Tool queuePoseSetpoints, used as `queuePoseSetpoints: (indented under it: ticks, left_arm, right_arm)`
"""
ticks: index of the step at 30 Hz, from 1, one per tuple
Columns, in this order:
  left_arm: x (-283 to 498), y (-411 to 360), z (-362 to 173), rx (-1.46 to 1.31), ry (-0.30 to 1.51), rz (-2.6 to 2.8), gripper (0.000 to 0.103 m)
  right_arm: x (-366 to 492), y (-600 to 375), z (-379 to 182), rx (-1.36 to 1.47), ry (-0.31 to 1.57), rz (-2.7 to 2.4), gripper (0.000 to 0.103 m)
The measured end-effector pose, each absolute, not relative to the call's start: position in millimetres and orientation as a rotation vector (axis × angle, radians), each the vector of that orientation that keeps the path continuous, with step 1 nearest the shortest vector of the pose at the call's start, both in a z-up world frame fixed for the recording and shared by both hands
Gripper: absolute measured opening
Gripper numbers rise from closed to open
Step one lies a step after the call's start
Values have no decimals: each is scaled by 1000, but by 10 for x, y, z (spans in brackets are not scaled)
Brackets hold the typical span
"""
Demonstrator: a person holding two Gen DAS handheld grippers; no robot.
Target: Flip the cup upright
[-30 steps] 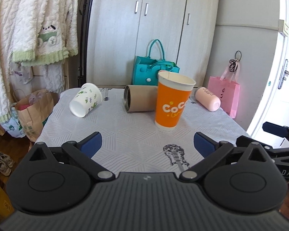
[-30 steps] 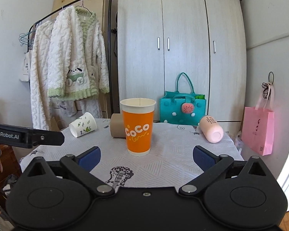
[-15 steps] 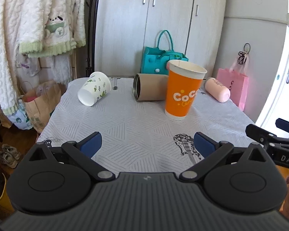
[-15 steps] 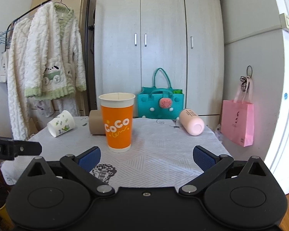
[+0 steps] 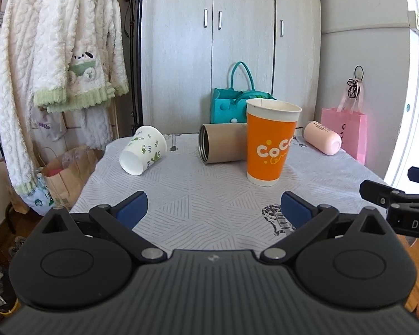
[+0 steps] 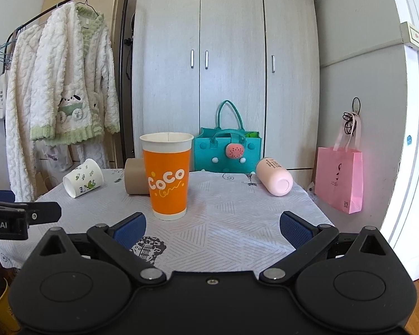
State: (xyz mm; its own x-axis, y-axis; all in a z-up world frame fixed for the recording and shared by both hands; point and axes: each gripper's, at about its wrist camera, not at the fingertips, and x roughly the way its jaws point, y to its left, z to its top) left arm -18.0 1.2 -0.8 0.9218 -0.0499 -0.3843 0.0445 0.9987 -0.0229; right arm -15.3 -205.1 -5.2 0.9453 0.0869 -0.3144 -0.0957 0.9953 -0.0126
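An orange paper cup (image 5: 269, 142) marked "CoCo" stands upright on the table, also in the right wrist view (image 6: 167, 177). A white leaf-print cup (image 5: 142, 150) (image 6: 83, 178) lies on its side at the left. A brown tumbler (image 5: 222, 146) (image 6: 135, 176) lies on its side behind the orange cup. A pink bottle (image 5: 322, 137) (image 6: 274, 176) lies on its side at the right. My left gripper (image 5: 214, 210) is open and empty over the near table edge. My right gripper (image 6: 212, 224) is open and empty, short of the orange cup.
The table has a grey patterned cloth (image 5: 209, 195). A teal bag (image 6: 227, 150) and a wardrobe stand behind it. A pink paper bag (image 6: 338, 178) hangs at the right. White robes on a rack (image 5: 61, 64) and a brown paper bag (image 5: 67, 176) are left of the table.
Both grippers have pulled back and tilted up, so the cups look farther and lower in view. The cups have not moved. Both grippers stay open.
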Motion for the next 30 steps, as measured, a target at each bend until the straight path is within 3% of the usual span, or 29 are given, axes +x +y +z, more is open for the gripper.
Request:
queuePoseSetpoints:
  ticks: [30]
  left_arm:
    - [-101, 99, -120, -45, 439, -9, 103]
  right_arm:
    - [-191, -1951, -129, -67, 265, 42, 103]
